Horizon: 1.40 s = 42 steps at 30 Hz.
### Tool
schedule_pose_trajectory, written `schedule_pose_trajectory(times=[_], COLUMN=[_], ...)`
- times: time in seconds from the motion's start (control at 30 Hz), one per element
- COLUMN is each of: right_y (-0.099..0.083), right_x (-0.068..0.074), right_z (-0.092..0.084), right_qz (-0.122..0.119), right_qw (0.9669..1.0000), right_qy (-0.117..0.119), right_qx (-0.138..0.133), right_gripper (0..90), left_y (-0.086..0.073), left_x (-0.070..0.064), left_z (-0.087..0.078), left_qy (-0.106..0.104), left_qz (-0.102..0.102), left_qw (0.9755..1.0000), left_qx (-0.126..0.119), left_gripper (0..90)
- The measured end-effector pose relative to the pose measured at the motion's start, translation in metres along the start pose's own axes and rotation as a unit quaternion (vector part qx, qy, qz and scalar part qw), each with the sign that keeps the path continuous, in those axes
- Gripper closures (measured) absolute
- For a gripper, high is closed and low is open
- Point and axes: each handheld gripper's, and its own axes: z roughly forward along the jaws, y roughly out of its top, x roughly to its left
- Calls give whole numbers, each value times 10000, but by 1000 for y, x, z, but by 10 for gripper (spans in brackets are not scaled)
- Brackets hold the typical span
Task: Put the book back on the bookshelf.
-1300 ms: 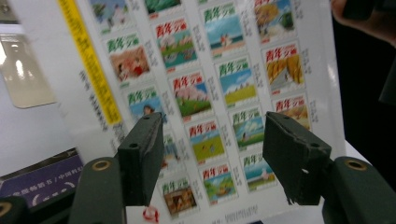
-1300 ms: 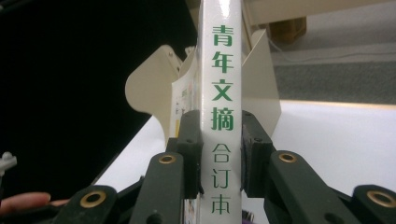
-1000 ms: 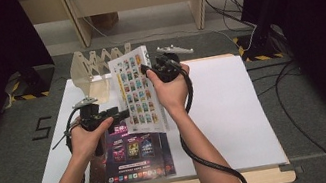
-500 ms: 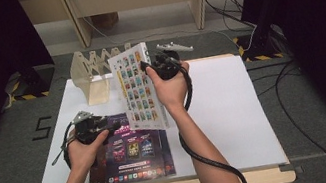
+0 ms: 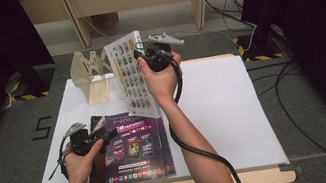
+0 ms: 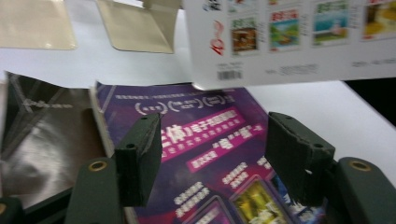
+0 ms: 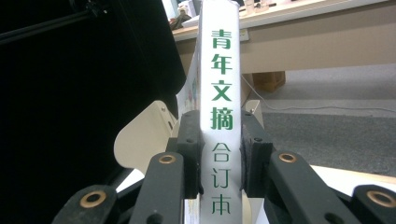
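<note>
My right gripper (image 5: 143,53) (image 7: 219,144) is shut on the spine of a white book (image 5: 132,79) (image 7: 219,70) with green lettering, holding it tilted above the table's back middle. The white book's back cover (image 6: 289,37) hangs over a purple book (image 5: 133,147) (image 6: 205,126) that lies flat near the front edge. My left gripper (image 5: 101,134) (image 6: 212,140) hovers low over the purple book's left part, open, with nothing between its fingers.
A dark glossy book (image 5: 96,159) (image 6: 42,135) lies against the purple book's left side. A pale wooden book rack (image 5: 89,74) (image 6: 135,23) (image 7: 140,135) stands at the back left. The white sheet (image 5: 223,101) covers the table to the right. Black curtains flank the table.
My left hand came down and nearer, to the purple book's left edge. My right hand raised the white book slightly, toward the back.
</note>
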Motion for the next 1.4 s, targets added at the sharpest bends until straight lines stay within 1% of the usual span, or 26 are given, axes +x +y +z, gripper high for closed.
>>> schedule_pose_trajectory(times=[0.07,0.1,0.13,0.2,0.23,0.27,0.3,0.43,0.63,0.77,0.87,1.0,1.07,1.13,1.27,1.3,1.33,1.4], right_y=[3,3,3,4,4,5,5,6,9,15,16,19,19,19,18,18,18,18], right_x=[0,0,-1,-1,-2,-1,-1,-1,1,2,2,0,-2,-2,-2,-2,0,0], right_z=[9,9,14,16,19,23,23,33,43,53,57,61,61,61,59,59,59,58], right_qz=[32,32,72,108,99,139,139,168,120,87,110,113,179,184,115,115,50,47], right_qw=[10000,10000,10000,9999,9999,9999,9999,9998,9998,9998,9997,9995,9993,9993,9992,9992,9993,9993], right_qy=[-15,-15,1,7,5,-2,-2,-15,-27,-106,-143,-210,-223,-231,-278,-278,-267,-261], right_qx=[-14,-14,-44,-48,-64,-82,-82,-106,-131,-123,-149,-193,-238,-248,-280,-280,-271,-259], right_gripper=[745,745,744,744,745,745,745,745,745,745,745,744,744,744,744,744,744,744], left_y=[0,0,0,0,0,0,-1,-3,-4,-5,-6,-6,-5,-5,-6,-6,-6,-6], left_x=[-1,-1,-2,-1,-1,-1,0,0,0,2,3,3,3,3,4,4,4,4], left_z=[0,0,-1,-1,-1,-1,-1,0,-1,-3,-3,-5,-4,-4,-3,-3,-3,-3], left_qy=[-38,-50,-51,-47,-54,-53,-51,-56,-71,-70,-70,-73,-83,-80,-74,-74,-71,-75], left_qz=[3,-4,3,-6,0,-8,-10,1,-44,-66,-96,-96,-97,-89,-95,-95,-88,-86], left_qw=[10000,10000,10000,10000,10000,10000,10000,10000,10000,10000,9999,9999,9999,9999,9999,9999,9999,9999], left_qx=[17,6,4,1,-7,-5,-4,34,9,-1,10,-8,-11,-7,12,12,24,26], left_gripper=[360,360,360,359,359,358,358,356,356,354,353,352,352,351,352,351,352,351])
